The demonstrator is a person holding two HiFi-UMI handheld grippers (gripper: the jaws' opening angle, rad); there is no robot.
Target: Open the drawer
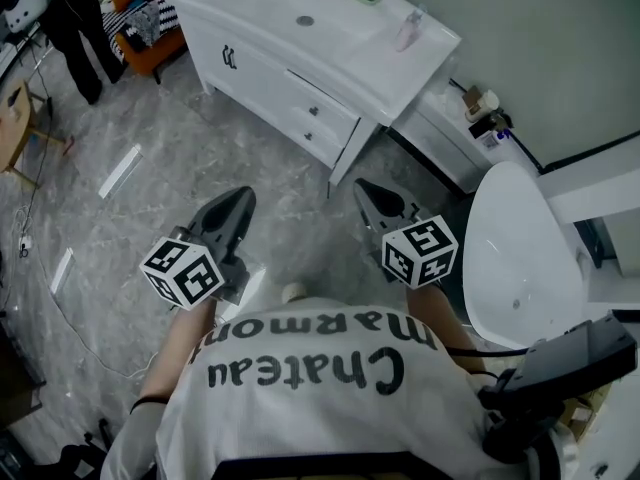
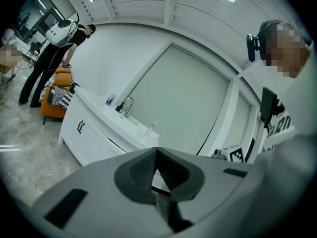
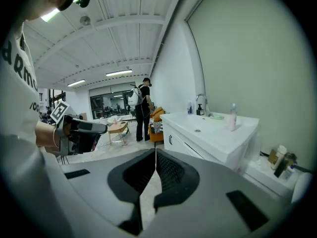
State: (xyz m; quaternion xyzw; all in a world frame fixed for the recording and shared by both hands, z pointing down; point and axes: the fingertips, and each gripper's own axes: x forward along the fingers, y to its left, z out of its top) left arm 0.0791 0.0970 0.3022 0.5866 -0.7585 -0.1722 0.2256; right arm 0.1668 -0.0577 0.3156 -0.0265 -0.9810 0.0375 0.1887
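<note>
Approach step, drawer (image 1: 300,103) shut.
Left gripper (image 1: 238,203), right gripper (image 1: 368,193) both pressed together, empty; next: reach knob (image 1: 313,111) upper centre, spread one.

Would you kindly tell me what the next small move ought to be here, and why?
Probably carry the right gripper forward toward the upper drawer of the white vanity, then begin opening its jaws. Both it and the left gripper are shut on nothing and hang over the floor, well short of the drawer's small handle.
</note>
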